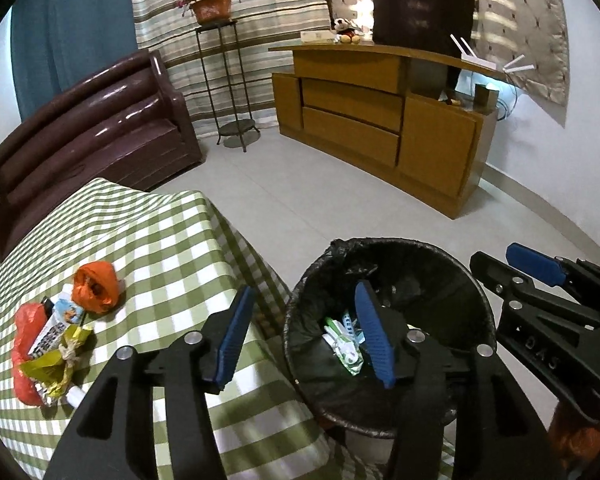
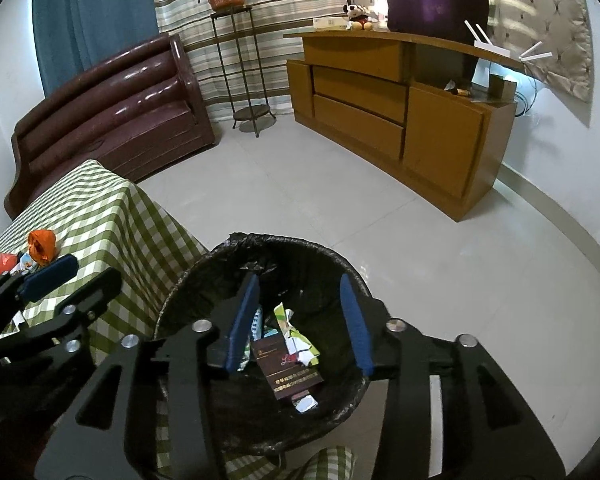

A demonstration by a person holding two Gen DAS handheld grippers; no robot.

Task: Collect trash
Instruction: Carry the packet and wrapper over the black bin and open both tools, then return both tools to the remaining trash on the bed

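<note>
Trash (image 2: 288, 356) lies in bin (image 2: 204, 264) below both grippers' spread, empty fingers (image 2: 356, 320).

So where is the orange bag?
The orange bag sits on the checked table, left in the left wrist view, just behind the wrapper pile and left of the bin.

I see a green-and-white checked tablecloth (image 1: 148, 240) carrying orange-red crumpled bags (image 1: 96, 286) and gold wrappers (image 1: 56, 360). My bin (image 2: 188, 292) wears a black liner, with a maroon box (image 2: 288, 368) inside. Both grippers show blue pads (image 1: 236, 336) on black frames.
</note>
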